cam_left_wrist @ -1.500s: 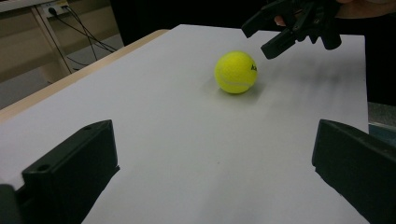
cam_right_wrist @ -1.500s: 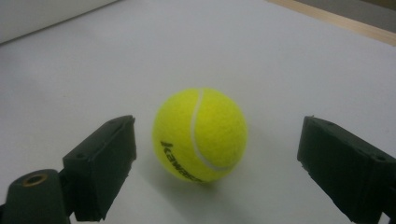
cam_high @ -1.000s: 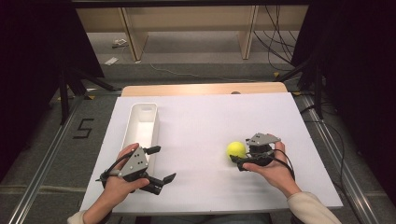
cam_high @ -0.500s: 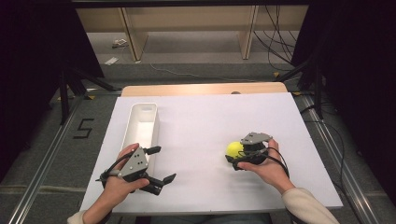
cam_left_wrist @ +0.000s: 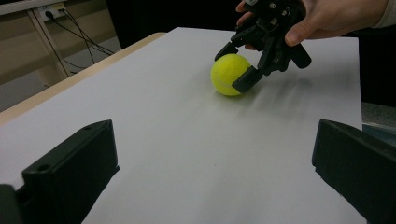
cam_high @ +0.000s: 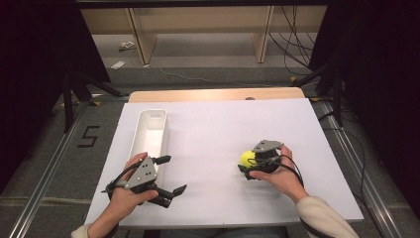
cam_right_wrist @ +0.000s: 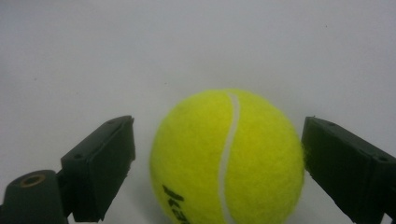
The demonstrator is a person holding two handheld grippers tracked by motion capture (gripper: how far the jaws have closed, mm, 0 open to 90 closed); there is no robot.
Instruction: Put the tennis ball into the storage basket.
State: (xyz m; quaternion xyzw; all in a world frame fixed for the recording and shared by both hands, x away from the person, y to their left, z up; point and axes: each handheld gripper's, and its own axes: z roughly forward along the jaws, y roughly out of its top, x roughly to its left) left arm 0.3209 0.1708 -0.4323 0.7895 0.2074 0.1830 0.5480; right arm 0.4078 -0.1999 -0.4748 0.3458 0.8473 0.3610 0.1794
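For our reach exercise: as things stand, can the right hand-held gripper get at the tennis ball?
Probably yes. The right hand-held gripper already has its open jaws on either side of the tennis ball, one jaw with a small gap, and nothing lies between them on the white table.

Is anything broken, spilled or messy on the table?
No, nothing looks wrong. The yellow tennis ball sits whole on the white table, between the open jaws of the right gripper. The white bin stands upright and straight. The left gripper is open too, holding nothing.

yellow ball (cam_right_wrist: 226,158), white bin (cam_high: 151,133)
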